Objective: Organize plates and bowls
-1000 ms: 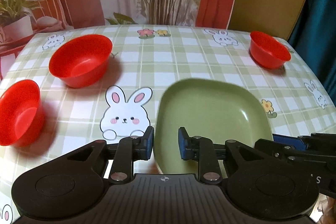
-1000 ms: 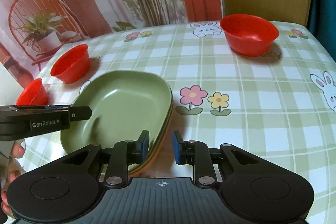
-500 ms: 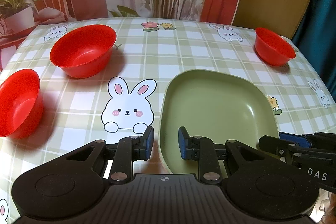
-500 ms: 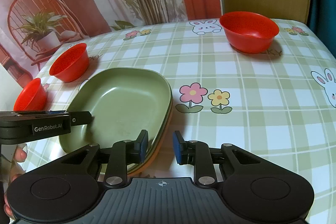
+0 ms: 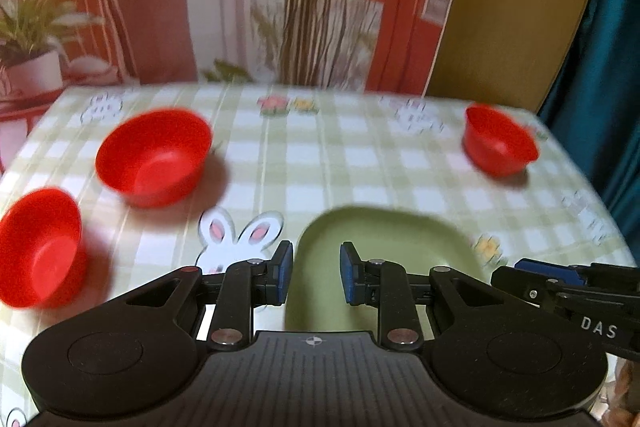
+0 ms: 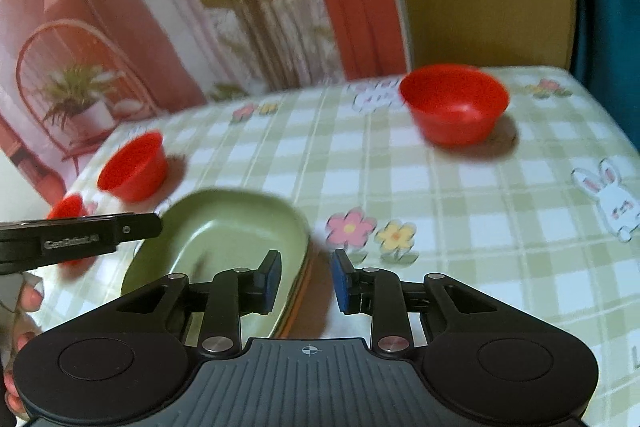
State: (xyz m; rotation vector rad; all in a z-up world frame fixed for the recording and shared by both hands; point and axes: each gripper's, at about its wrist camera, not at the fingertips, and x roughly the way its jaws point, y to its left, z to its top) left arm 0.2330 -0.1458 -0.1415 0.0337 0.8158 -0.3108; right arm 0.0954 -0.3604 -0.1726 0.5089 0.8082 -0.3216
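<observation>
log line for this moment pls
left gripper: open, empty | right gripper: open, empty | green plate: on table | red bowls: three, apart, unstacked

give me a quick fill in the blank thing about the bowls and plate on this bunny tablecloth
1. The number of red bowls on the table is ____.
2. The green plate sits stacked on a plate whose rim is ____ in colour.
3. The two flowers printed beside the green plate are pink and ____.
4. The right gripper holds ____ between its blue pads.

Missing words: three; orange; yellow; nothing
</observation>
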